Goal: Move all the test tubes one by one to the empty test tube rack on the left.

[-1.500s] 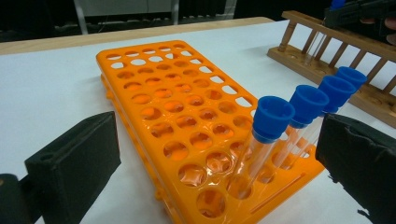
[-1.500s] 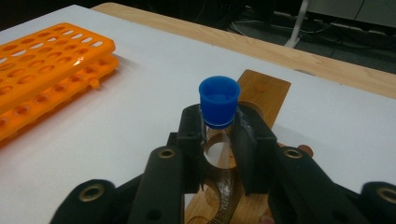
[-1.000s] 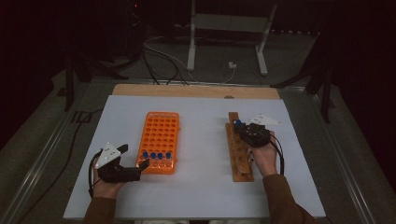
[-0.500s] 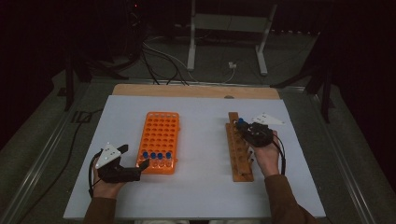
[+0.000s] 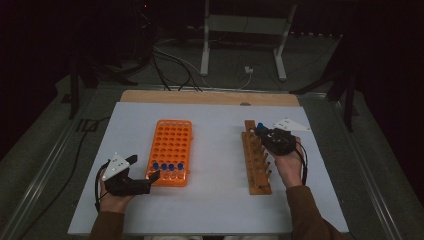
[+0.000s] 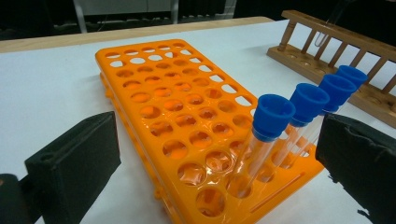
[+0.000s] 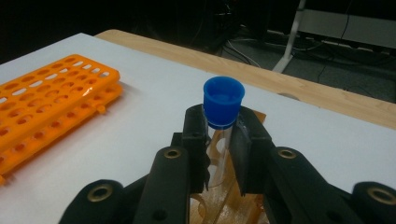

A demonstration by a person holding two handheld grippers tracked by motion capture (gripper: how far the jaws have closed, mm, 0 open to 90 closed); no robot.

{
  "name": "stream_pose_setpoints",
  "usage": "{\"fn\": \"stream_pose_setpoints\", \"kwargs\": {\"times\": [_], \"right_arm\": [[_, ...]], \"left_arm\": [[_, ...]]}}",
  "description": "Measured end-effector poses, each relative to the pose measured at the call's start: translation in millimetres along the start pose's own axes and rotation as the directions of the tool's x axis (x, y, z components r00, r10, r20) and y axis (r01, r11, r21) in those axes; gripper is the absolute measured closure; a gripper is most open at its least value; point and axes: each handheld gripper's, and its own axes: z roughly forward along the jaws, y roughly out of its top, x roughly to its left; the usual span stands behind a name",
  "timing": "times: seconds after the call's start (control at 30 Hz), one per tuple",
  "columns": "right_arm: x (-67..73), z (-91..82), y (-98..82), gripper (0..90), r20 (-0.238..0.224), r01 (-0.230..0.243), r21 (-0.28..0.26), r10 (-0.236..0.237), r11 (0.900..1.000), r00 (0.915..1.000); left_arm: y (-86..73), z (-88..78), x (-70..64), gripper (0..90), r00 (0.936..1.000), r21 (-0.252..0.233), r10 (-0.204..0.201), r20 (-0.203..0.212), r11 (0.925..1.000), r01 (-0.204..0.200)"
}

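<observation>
Right gripper (image 7: 219, 140): its two black jaws were pinched on a clear glass test tube with a blue cap (image 7: 223, 100), gripping it just under the cap; the cap stood upright above the pads.
Tube's place: it was held over the far end of the brown wooden test-tube rack (image 5: 257, 157), on the right side of the white table top (image 5: 215, 200). In the high view the blue cap (image 5: 260, 127) showed just beside the right gripper (image 5: 265, 134).
Tube's lower end: it was hidden behind the jaws in the right gripper view, so I could not tell whether it sat in a hole of the wooden rack or hung above it.
Left gripper (image 5: 150, 175): its jaws were spread wide and held nothing; they rested at the near end of the orange plastic tube rack with round holes (image 5: 171, 150).
Between the left jaws: the near corner of the orange rack (image 6: 187, 135) and a row of four blue-capped tubes (image 6: 303, 107) standing in it; the pads appeared not to touch them.
Cut off: the left jaws' tips ran out of the left gripper view at its sides.
Hard to make out: the room beyond the table was dark.
</observation>
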Motion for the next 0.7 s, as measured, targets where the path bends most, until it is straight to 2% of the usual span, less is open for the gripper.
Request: {"fn": "stream_pose_setpoints", "kwargs": {"times": [0.7], "right_arm": [[1.3,-15.9,19.5,77.4,-0.009,-0.002,-0.048,0.002,0.999,1.0]], "left_arm": [[0.2,0.0,-0.4,0.8,1.0,0.0,0.002,-0.004,1.0,-0.002]]}}
